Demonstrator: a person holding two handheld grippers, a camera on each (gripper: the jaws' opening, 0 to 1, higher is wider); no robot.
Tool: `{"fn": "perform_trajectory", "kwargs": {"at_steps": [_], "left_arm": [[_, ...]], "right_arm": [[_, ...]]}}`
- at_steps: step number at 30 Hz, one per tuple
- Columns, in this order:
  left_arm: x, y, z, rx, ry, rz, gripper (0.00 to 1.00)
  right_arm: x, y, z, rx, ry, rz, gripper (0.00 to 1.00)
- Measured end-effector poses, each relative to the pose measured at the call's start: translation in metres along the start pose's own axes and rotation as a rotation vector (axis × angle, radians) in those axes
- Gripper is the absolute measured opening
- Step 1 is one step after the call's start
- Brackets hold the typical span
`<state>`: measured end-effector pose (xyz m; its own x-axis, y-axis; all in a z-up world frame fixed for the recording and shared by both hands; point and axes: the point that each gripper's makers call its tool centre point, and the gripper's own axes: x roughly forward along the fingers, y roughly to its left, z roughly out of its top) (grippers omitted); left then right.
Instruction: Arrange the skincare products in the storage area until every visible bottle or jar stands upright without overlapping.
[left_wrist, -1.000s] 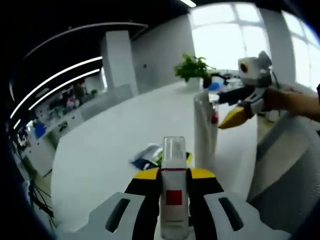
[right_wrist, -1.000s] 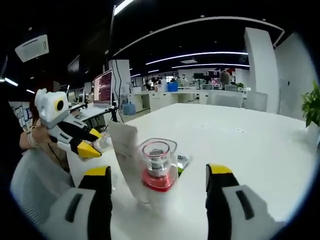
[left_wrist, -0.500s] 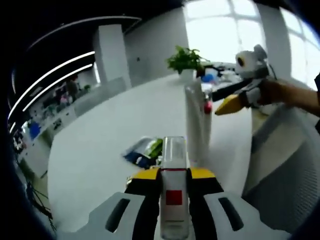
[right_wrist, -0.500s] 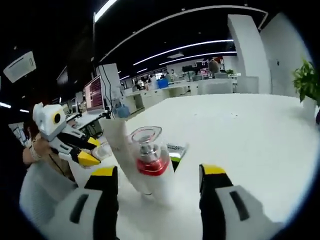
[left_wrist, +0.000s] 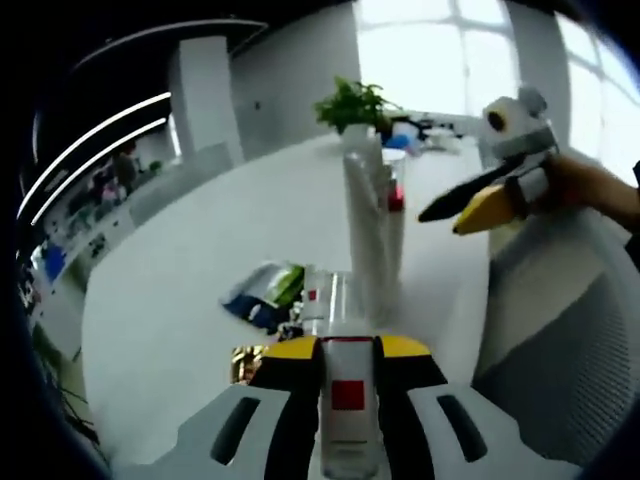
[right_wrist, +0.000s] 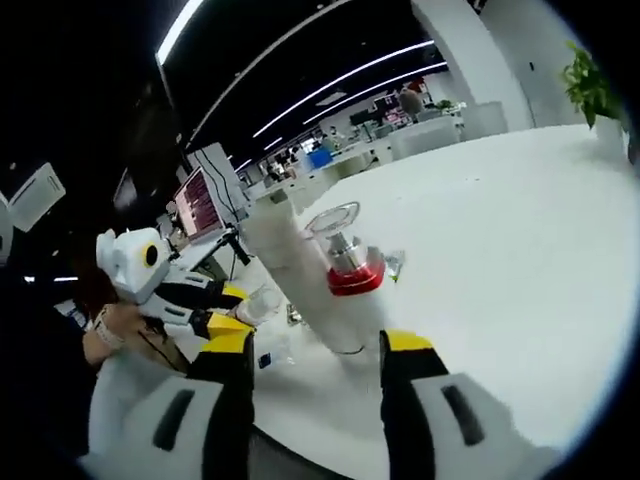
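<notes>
Left gripper has come down toward the white counter, jaws clamped on a small clear bottle with red label. Right gripper jaws apart, drawn back from the tall white tube and red-collared pump bottle, both upright; set-down looks next.

The left gripper, white with yellow-tipped black jaws, is clamped on a clear-capped bottle with a red square label. The right gripper hangs with jaws spread wide apart, a hand holding it.
</notes>
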<state>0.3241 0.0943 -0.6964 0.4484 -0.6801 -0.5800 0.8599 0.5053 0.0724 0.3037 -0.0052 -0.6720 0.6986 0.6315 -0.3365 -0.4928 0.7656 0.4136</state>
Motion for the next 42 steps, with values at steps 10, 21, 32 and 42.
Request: {"fn": "perform_trajectory", "kwargs": {"at_steps": [10, 21, 32, 42], "left_arm": [[-0.001, -0.012, 0.002, -0.011, -0.008, -0.050, 0.17], [-0.002, -0.012, 0.001, -0.041, -0.010, -0.049, 0.16], [-0.001, -0.028, 0.010, -0.059, -0.043, -0.116, 0.16], [-0.004, -0.030, 0.020, -0.079, -0.097, -0.144, 0.16]], "right_arm": [[0.021, 0.022, -0.006, 0.043, 0.038, 0.062, 0.39], [0.044, 0.043, -0.018, 0.139, 0.078, 0.112, 0.34], [0.043, 0.044, -0.015, 0.226, 0.053, 0.144, 0.33], [0.041, 0.051, -0.008, 0.366, 0.002, 0.214, 0.31]]}}
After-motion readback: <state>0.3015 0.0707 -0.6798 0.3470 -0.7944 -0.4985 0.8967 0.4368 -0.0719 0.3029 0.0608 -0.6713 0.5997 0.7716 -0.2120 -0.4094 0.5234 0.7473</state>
